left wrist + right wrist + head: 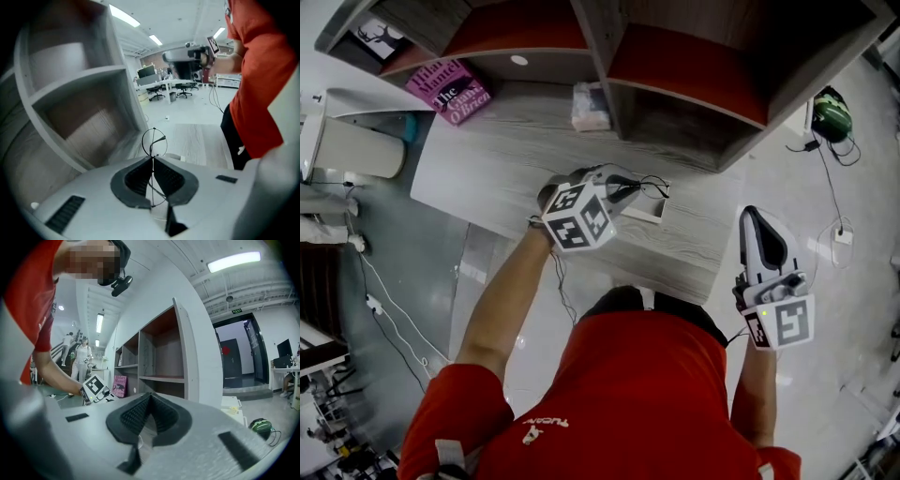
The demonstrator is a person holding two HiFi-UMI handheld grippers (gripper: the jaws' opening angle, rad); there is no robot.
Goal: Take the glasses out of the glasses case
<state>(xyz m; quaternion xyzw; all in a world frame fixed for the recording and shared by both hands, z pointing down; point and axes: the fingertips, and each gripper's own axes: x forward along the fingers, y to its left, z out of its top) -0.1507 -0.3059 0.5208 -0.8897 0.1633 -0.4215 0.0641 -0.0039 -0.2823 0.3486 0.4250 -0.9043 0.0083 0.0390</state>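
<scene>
The glasses (153, 142) are thin black wire-framed ones. My left gripper (152, 159) is shut on their frame, with one round lens rim sticking out past the jaw tips. In the head view the left gripper (623, 190) holds the glasses (652, 187) above the wooden table (506, 169), just over the white glasses case (649, 213). A corner of the case (176, 157) shows beyond the jaw tips. My right gripper (761, 246) hangs off the table's right edge; its jaws (149, 395) are shut with nothing between them.
A wooden shelf unit (675, 89) with red-lined compartments stands at the table's far side. A pink book (450, 91) leans at its left, and a small packet (589, 106) lies by its foot. A green object (831, 117) and cables lie on the floor at right.
</scene>
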